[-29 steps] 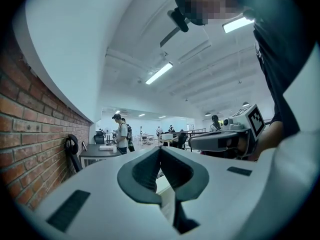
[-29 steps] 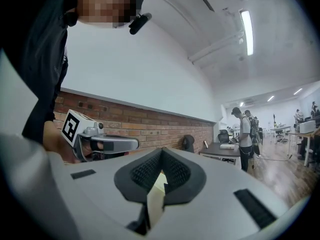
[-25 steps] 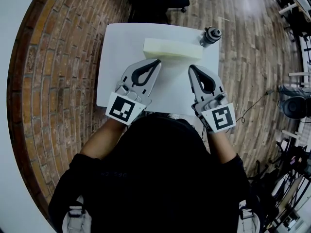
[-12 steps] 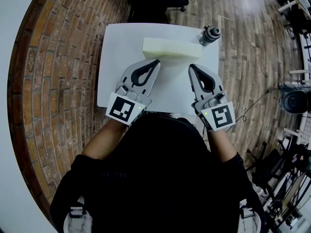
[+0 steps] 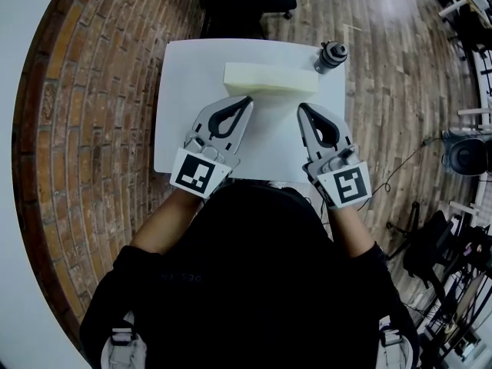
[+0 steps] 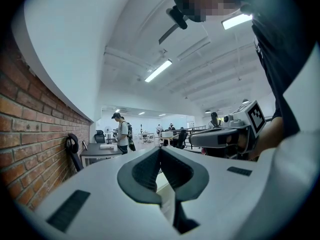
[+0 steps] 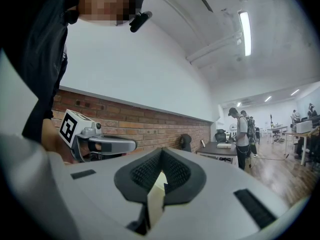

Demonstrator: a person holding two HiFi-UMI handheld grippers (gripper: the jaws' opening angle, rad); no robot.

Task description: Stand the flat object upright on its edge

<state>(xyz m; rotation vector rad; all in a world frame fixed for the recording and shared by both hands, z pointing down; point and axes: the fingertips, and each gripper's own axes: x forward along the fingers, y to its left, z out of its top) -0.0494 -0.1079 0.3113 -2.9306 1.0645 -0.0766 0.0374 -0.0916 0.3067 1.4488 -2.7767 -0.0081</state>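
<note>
No change over the last second: left gripper (image 5: 244,101) and right gripper (image 5: 301,108) lie level over the near half of the white table (image 5: 184,91), both with jaws closed together on nothing. The cream foam block (image 5: 269,78) sits beyond both tips near the far edge, untouched. Probably a pause; cannot tell whether it already stands on edge.

The left gripper (image 6: 160,151) has its jaws together.
</note>
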